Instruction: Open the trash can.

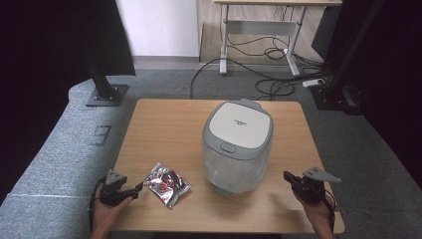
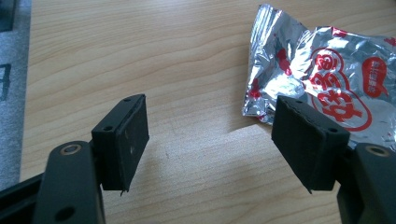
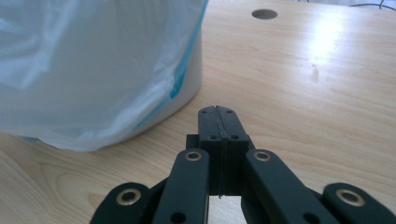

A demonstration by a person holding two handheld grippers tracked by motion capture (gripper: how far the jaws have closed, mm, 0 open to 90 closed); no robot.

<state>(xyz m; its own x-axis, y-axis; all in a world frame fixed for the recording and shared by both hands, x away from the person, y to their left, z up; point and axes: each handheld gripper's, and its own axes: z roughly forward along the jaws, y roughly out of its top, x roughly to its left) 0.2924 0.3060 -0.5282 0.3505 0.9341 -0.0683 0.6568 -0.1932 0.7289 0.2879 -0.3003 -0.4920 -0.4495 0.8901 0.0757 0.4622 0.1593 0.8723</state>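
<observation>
A crumpled silver foil wrapper (image 1: 166,184) with red print lies on the wooden table (image 1: 164,124) near its front left. My left gripper (image 1: 137,189) rests just left of it, pointing at it. In the left gripper view, my left gripper (image 2: 210,107) is open, with bare wood between the jaws and the wrapper (image 2: 327,70) just past the right jaw. A white and grey lidded bin (image 1: 238,144) lined with a clear plastic bag stands mid-table with its lid down. My right gripper (image 1: 287,175) hovers to its right. Its jaws (image 3: 218,109) are shut with nothing between them, beside the bin (image 3: 93,70).
A round cable hole (image 3: 264,14) pierces the tabletop beyond the right gripper. A black stand base (image 1: 106,94) sits on the grey carpet at the back left. A desk frame (image 1: 259,35) with loose cables stands behind the table.
</observation>
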